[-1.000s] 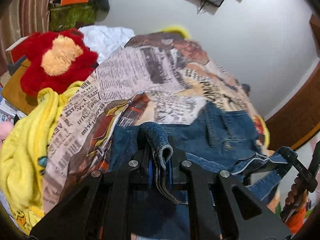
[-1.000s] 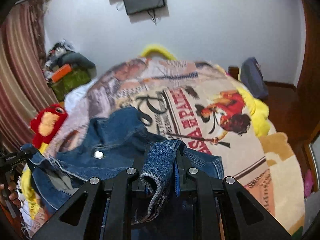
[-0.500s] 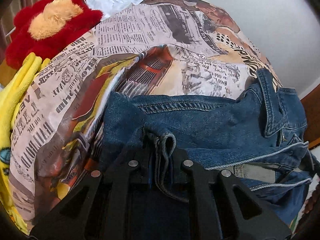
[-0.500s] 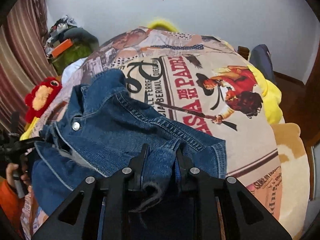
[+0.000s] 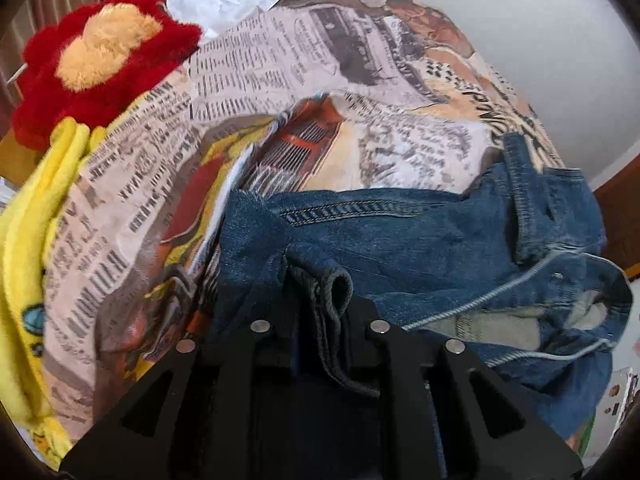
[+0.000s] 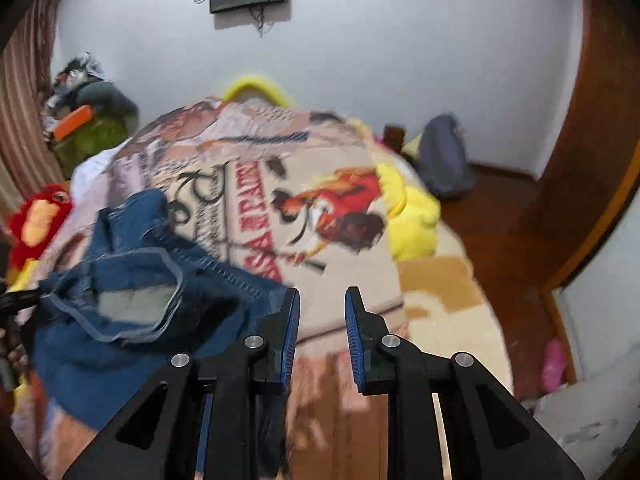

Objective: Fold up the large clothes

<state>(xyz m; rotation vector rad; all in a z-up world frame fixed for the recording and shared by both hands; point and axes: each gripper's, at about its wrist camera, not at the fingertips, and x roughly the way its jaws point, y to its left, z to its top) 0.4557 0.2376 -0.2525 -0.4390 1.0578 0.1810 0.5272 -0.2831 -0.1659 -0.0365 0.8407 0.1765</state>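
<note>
well, the left gripper (image 5: 320,300) is clamped tight on a rolled hem of the denim jacket (image 5: 420,240), while the right gripper (image 6: 320,320) stands empty, its blue-padded jaws parted with nothing between them. the jacket lies rumpled on the near part of the bed, on the printed blanket (image 5: 280,80), collar and grey lining turned up toward the right side of the left view. my guess is the step in hand is laying it flat before a fold, so the free gripper would do well to take a fresh corner on the loose side and pull gently against the held one, keeping the cloth low so it spreads without bunching. the denim looks stiff and heavy, with pale stitched seams and a metal button; it should hold a crease but drag on the fleecy blanket. a shaggy red plush toy (image 5: 100,60) and a soft yellow blanket (image 5: 28,240) sit at the bed's left edge, apart from the jacket.
</note>
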